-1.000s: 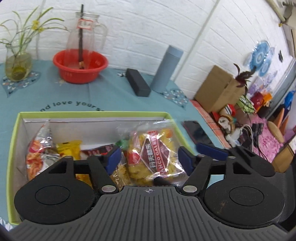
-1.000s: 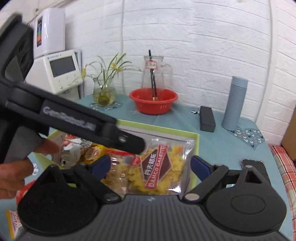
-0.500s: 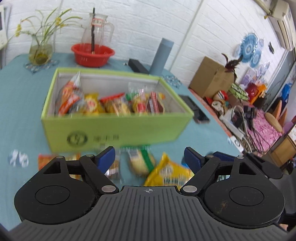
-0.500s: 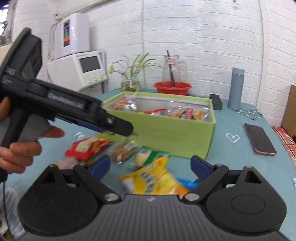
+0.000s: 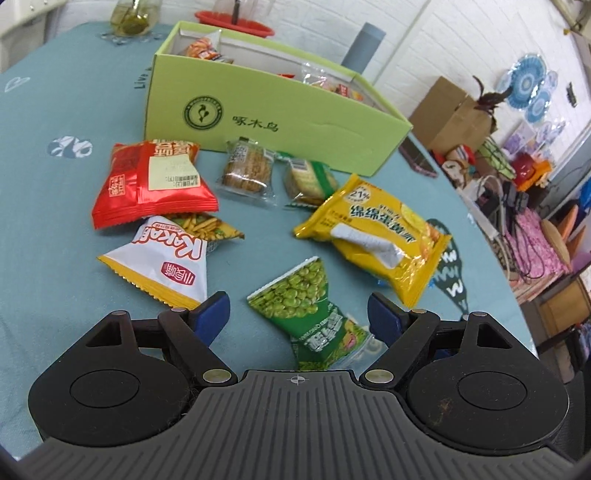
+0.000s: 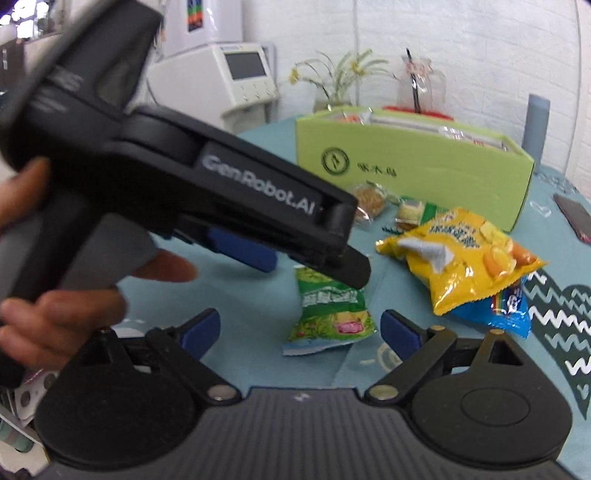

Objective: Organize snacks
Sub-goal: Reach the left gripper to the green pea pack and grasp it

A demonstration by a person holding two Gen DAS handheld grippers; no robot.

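A lime-green box (image 5: 273, 110) holding several snack packs stands on the teal table; it also shows in the right wrist view (image 6: 413, 166). Loose snacks lie in front of it: a green pea pack (image 5: 314, 310), also seen from the right wrist (image 6: 328, 310), a yellow bag (image 5: 376, 232), a red pack (image 5: 151, 184), a white Kaka pack (image 5: 162, 266) and two small cookie packs (image 5: 247, 170). My left gripper (image 5: 297, 317) is open just above the pea pack. My right gripper (image 6: 299, 328) is open and empty near the same pack.
A phone (image 5: 417, 157) lies right of the box. A grey flask (image 5: 364, 44), a red bowl (image 5: 236, 18) and a flower vase (image 5: 129, 14) stand behind it. A blue pack (image 6: 498, 310) lies under the yellow bag. The table edge is at the right.
Both grippers have pulled back from over the box and dropped low over the loose snacks in front of it. Both stay open.
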